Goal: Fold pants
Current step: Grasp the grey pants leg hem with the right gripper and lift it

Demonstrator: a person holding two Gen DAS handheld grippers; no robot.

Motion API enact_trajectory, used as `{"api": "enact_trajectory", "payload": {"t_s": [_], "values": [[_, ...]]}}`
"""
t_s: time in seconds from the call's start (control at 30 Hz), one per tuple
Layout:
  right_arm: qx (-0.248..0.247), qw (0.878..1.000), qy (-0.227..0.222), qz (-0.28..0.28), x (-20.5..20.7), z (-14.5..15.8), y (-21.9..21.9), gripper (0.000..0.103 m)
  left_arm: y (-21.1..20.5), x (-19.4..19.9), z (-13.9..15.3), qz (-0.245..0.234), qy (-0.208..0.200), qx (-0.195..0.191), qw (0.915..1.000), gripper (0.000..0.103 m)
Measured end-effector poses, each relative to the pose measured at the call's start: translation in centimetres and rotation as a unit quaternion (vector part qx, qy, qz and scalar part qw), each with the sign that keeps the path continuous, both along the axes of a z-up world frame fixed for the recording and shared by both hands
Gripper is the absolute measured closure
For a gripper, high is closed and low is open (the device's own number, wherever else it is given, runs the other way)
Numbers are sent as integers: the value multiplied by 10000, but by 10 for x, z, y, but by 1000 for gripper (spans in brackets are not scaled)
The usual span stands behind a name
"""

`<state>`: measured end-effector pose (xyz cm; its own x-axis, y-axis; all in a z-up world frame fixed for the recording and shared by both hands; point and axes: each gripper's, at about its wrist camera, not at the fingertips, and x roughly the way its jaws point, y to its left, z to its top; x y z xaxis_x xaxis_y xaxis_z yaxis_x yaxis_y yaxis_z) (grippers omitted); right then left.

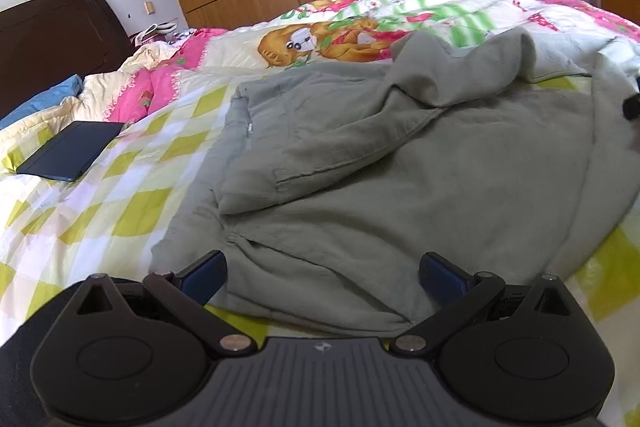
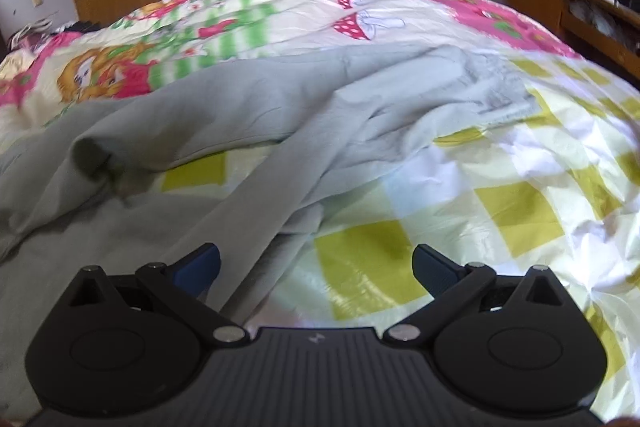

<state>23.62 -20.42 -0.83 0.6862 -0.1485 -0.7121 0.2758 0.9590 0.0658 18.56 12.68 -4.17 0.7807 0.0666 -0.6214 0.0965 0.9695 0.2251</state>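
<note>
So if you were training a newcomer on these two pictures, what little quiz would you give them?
1. True or false: the left gripper is clamped shut on the grey-green pants.
2. What dark flat thing lies on the checked sheet to the left of the pants? A) a dark tablet or case B) a shoe C) a folded towel
3. Fill in: in the right wrist view, the right gripper hangs open, its left finger over the pants and its right finger over the ____.

Key
1. False: both fingers stand wide apart, over the near edge of the pants.
2. A, the dark tablet or case.
3. The checked sheet.
</note>
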Motion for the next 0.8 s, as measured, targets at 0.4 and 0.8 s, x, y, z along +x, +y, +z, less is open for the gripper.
{"api": "enact_trajectory", "payload": {"t_s": [0.4,0.8], "values": [[1221,9917,172,-366,65,-8,-53,85,-53,-12,5,-1184,19,85,9929,0],[2214,9747,-32,-317,-82,31,-136,99,-72,-46,12,-1572,328,52,9870,4]]}}
